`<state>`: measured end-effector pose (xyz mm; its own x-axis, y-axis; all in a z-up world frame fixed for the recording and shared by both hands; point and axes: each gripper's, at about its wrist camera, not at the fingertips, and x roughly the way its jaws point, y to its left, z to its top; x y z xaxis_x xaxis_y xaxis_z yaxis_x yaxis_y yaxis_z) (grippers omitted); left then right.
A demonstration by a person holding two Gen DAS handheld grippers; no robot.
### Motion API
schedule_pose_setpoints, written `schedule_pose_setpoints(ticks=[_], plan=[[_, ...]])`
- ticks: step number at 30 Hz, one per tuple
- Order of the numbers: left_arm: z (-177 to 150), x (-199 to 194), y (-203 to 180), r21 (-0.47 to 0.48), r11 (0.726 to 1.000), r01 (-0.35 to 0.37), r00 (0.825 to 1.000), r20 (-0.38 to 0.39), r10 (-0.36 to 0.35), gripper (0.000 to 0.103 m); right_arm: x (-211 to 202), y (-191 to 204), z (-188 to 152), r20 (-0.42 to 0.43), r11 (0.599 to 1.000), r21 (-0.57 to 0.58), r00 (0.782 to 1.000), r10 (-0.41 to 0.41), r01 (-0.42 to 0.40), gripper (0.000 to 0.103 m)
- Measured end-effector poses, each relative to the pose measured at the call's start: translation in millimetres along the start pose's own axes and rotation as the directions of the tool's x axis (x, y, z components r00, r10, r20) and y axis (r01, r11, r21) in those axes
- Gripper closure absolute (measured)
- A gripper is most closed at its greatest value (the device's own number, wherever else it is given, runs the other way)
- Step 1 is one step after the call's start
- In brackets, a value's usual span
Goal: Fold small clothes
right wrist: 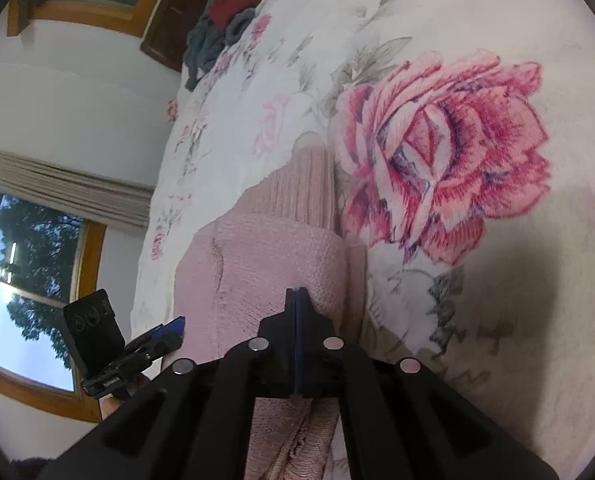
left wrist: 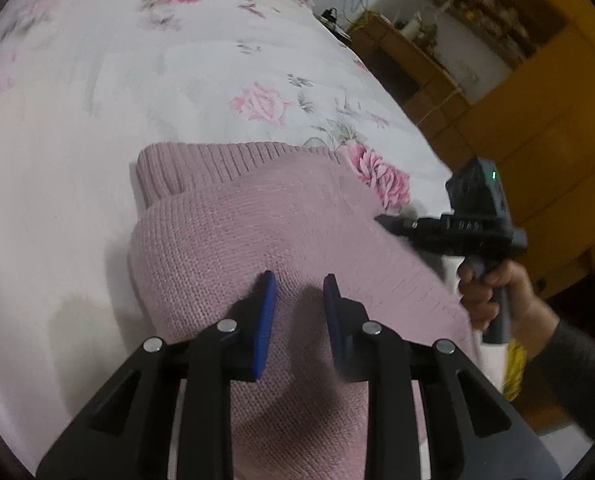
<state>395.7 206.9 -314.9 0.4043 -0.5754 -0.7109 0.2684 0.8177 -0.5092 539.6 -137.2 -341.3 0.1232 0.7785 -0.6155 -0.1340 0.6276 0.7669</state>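
Mid-fold on floral bedspread (left wrist: 97, 80): pink knit sweater (left wrist: 257, 220) doubled toward twelve o'clock; left gripper (left wrist: 299, 286) spread, right gripper (right wrist: 297, 294) pressed together, seemingly pinching the knit. Next: probably release, flatten.

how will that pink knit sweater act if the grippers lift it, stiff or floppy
Probably floppy: the pink knit sweater already bulges and folds over itself on the bedspread. Its loose knit looks grippy, not slippery, and could stretch or snag.
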Motion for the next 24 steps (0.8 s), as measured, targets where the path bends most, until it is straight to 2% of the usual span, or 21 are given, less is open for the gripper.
schedule_pose_setpoints(ticks=[7, 12, 16, 17, 18, 20, 22, 24], plan=[[-5.3, -6.5, -12.3, 0.099, 0.992, -0.074, 0.997, 0.012, 0.073, 0.079, -1.3, -3.4, 1.8, -0.012, 0.999, -0.029, 1.000, 0.023, -0.023, 0.103], [-6.2, -4.5, -17.5, 0.136, 0.985, -0.110, 0.994, 0.015, 0.109, 0.079, -7.3, 2.4, 3.1, -0.030, 0.999, -0.049, 0.999, -0.022, 0.020, 0.103], [-6.9, -10.0, -27.2, 0.160, 0.973, -0.166, 0.986, 0.012, 0.166, 0.077, -14.6, 17.9, 1.9, -0.031, 0.994, -0.061, 0.995, -0.092, 0.090, 0.103], [-7.8, -13.0, -31.4, 0.169, 0.968, -0.185, 0.983, 0.012, 0.185, 0.074, -18.8, 22.2, 0.7, -0.025, 0.992, -0.061, 0.993, -0.117, 0.115, 0.103], [-9.4, -18.4, -36.6, 0.180, 0.963, -0.203, 0.979, 0.014, 0.203, 0.065, -22.2, 27.1, -0.6, -0.016, 0.989, -0.060, 0.991, -0.134, 0.133, 0.103], [-14.1, -31.1, -46.8, 0.196, 0.957, -0.213, 0.977, 0.021, 0.213, 0.051, -34.5, 44.5, -8.8, 0.012, 0.986, -0.071, 0.989, -0.150, 0.151, 0.086], [-23.5, -50.0, -55.4, 0.197, 0.961, -0.193, 0.981, 0.037, 0.189, 0.046, -43.7, 70.1, -23.7, 0.025, 0.987, -0.115, 0.994, -0.108, 0.110, 0.083], [-32.2, -63.3, -54.6, 0.163, 0.979, -0.125, 0.992, 0.036, 0.121, 0.038, -47.4, 85.9, -39.3, 0.030, 0.990, -0.131, 0.999, -0.045, 0.048, 0.079]])
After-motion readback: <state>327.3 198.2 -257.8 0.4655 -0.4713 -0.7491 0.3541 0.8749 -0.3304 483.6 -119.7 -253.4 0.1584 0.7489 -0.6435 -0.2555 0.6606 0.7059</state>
